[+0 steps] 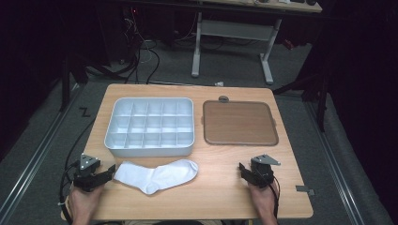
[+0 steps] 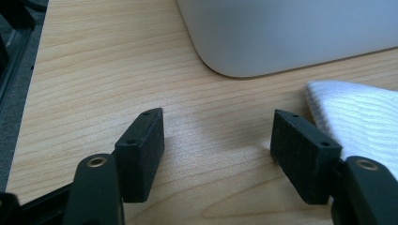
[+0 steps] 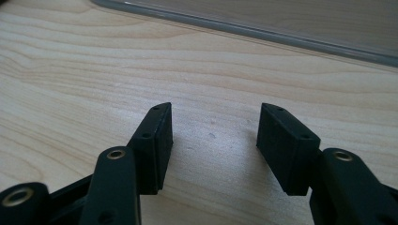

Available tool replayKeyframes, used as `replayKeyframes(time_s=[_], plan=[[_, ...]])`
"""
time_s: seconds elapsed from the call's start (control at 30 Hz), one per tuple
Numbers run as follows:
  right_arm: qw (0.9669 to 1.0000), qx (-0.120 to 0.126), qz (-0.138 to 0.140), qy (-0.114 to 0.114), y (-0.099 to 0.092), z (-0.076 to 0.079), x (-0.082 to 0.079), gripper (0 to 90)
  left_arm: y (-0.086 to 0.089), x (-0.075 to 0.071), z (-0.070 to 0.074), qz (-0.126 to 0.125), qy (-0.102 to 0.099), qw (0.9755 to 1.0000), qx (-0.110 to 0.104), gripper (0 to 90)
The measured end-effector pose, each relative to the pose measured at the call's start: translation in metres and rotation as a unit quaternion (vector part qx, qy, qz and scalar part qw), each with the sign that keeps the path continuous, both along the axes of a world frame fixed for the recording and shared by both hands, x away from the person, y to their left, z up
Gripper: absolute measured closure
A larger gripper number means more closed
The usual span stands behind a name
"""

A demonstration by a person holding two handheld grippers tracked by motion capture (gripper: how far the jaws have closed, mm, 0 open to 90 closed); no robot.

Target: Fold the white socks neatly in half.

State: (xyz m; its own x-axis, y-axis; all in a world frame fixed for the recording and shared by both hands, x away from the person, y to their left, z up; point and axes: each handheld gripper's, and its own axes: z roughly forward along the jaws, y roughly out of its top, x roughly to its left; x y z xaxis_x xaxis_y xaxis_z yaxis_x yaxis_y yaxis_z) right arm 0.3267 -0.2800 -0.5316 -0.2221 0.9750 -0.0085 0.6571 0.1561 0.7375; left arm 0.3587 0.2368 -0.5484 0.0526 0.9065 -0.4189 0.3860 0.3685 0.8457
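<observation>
**Tongs poised, sock waiting on the tabletop**

Here we are at the near edge of the tabletop [image 1: 220, 197], and both hands are parked. The left tongs [image 1: 109, 172] sit low at the near left corner, jaws spread apart with nothing but bare wood between them. Look along them in the left gripper view: the left tongs [image 2: 217, 136] are aimed at the table, and the white sock [image 2: 356, 117] lies just beside the right-hand jaw, close but not touching as far as I can tell. In the high view the sock [image 1: 157, 176] lies flat, its near-left end closest to those jaws, stretched out just in front of the white compartment tray [image 1: 109, 140].

Over on the other side, the right tongs [image 1: 243, 169] rest near the front right of the table, also apart and empty. In the right gripper view the right tongs [image 3: 215, 133] point across plain wood toward the edge of the brown lid [image 3: 244, 29], which lies well beyond them. From above, the brown lid [image 1: 240, 123] sits beside the tray at the back.

My read: this is the opening approach, nothing picked up yet. The next move looks like the left tongs' to make: shift sideways onto the sock's end, get one jaw under or over the cloth, and close on a single fold so the soft fabric does not slip out.
</observation>
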Motion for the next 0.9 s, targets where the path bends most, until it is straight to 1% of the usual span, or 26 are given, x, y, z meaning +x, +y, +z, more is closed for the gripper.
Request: replayKeyframes(time_s=[0.07,0.1,0.13,0.2,0.23,0.3,0.4,0.47,0.53,0.63,0.7,0.73,0.77,0.83,0.87,0.9], plan=[[1.0,0.003,-0.004,0.002,0.0,0.0,-0.001,46.1,0.0,0.001,0.0,0.004,0.0,1.0,-0.004,31.6],[1.0,0.002,-0.006,0.004,0.002,0.001,-0.001,46.0,0.0,0.001,0.0,0.006,0.002,1.0,-0.007,31.6],[1.0,-0.005,-0.007,0.005,0.004,0.001,-0.001,46.1,0.001,0.001,0.001,0.006,0.002,0.9999,-0.011,31.4],[0.9999,-0.007,-0.007,0.006,0.005,0.001,-0.001,46.8,0.002,0.001,0.001,0.01,0.003,0.9998,-0.017,32.3],[0.9999,-0.007,-0.006,0.006,0.005,0.001,-0.001,48.6,0.003,0.001,0.002,0.011,0.002,0.9997,-0.021,33.2],[1.0,-0.006,-0.003,0.005,0.007,0.001,-0.002,52.3,0.007,0.001,0.003,0.01,0.003,0.9992,-0.038,35.1],[1.0,-0.002,-0.001,0.007,0.01,0.002,-0.002,53.2,0.013,0.001,0.005,0.011,0.005,0.9974,-0.071,35.6],[0.9999,0.003,0.003,0.011,0.013,0.003,-0.003,53.3,0.014,0.001,0.005,0.011,0.005,0.997,-0.077,35.8],[0.9999,0.003,0.009,0.012,0.016,0.003,-0.004,53.8,0.014,0.0,0.005,0.006,0.005,0.9972,-0.075,35.9],[0.9996,0.006,0.025,0.014,0.025,0.004,-0.006,55.1,0.016,-0.003,0.007,0.0,0.005,0.9961,-0.089,36.1],[0.9994,0.008,0.033,0.01,0.03,0.005,-0.007,55.8,0.018,-0.006,0.01,-0.003,0.0,0.9944,-0.106,36.1],[0.9992,0.011,0.038,0.007,0.033,0.007,-0.008,57.0,0.019,-0.008,0.012,-0.003,-0.001,0.994,-0.11,36.1],[0.9989,0.015,0.044,0.002,0.037,0.008,-0.009,58.7,0.019,-0.01,0.014,-0.002,-0.006,0.9929,-0.119,36.0],[0.9979,0.02,0.062,-0.003,0.042,0.011,-0.01,61.8,0.019,-0.014,0.018,0.0,-0.009,0.992,-0.126,36.1],[0.9972,0.023,0.07,-0.006,0.045,0.013,-0.01,63.0,0.018,-0.016,0.02,-0.002,-0.008,0.9913,-0.131,36.2],[0.9963,0.026,0.081,-0.01,0.05,0.015,-0.011,63.9,0.017,-0.017,0.021,-0.006,-0.008,0.9912,-0.132,36.2]])
